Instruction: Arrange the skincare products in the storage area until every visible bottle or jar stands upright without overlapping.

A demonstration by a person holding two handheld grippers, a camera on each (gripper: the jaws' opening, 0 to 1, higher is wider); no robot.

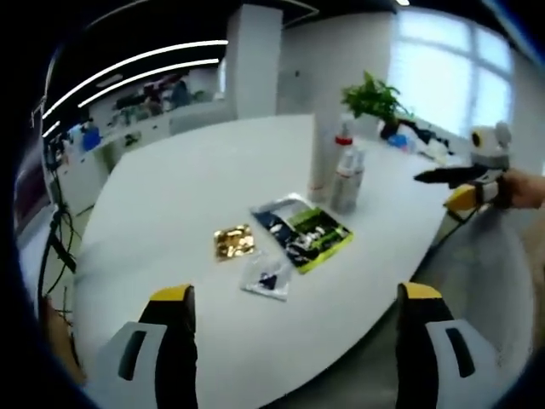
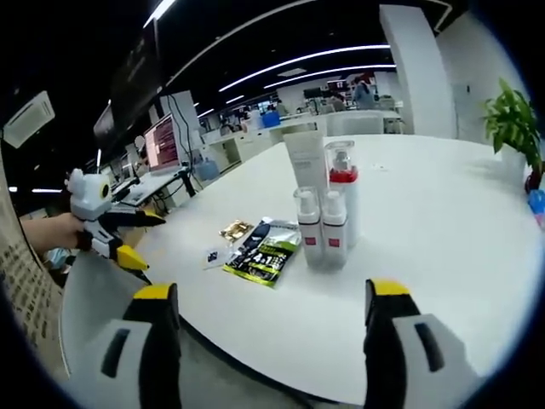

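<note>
Four skincare bottles stand up close together near the middle of the white table, so that part looks done. Flat packets lie just beside them. My left tongs and my right tongs are spread wide and hold nothing. They wait at the table edge, away from the bottles.

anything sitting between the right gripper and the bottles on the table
Nothing visible does. In the right gripper view, the open right gripper faces the upright bottles across bare white table. The green-and-black sachet lies flat, off to one side of that path.
</note>
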